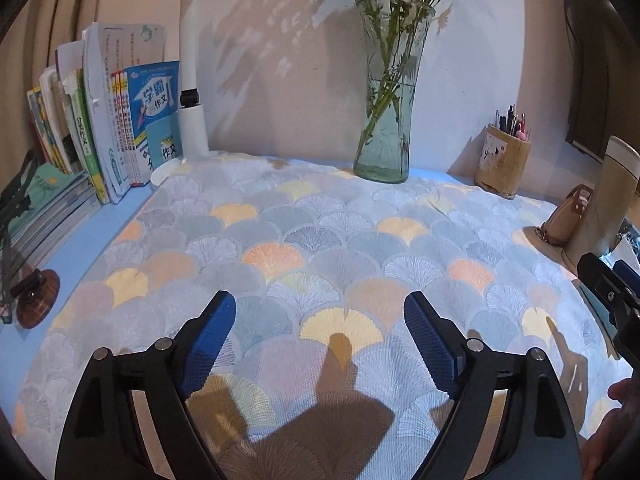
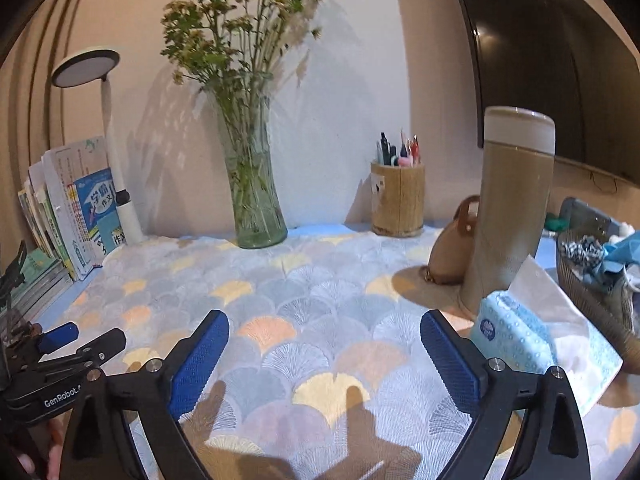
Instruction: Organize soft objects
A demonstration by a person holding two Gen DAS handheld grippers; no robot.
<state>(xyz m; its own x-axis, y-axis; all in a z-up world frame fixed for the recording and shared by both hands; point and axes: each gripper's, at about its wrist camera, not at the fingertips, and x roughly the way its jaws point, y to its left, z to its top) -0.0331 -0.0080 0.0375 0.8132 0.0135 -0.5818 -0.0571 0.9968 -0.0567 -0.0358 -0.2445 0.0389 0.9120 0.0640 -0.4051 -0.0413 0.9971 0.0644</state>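
Desk, blue: patterned cloth (image 1: 320,240) spread flat mid-frame, limp and light, best pinched at a near edge; left gripper (image 1: 320,316) and right gripper (image 2: 324,332) above it, jaws apart, empty.

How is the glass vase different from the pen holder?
The glass vase is see-through and greenish, while the pen holder is tan and solid, so you cannot see inside it. The vase stands taller with a pinched waist; the pen holder is a short straight cylinder. The vase holds flower stems; the pen holder holds pens. Both stand upright at the back near the wall.
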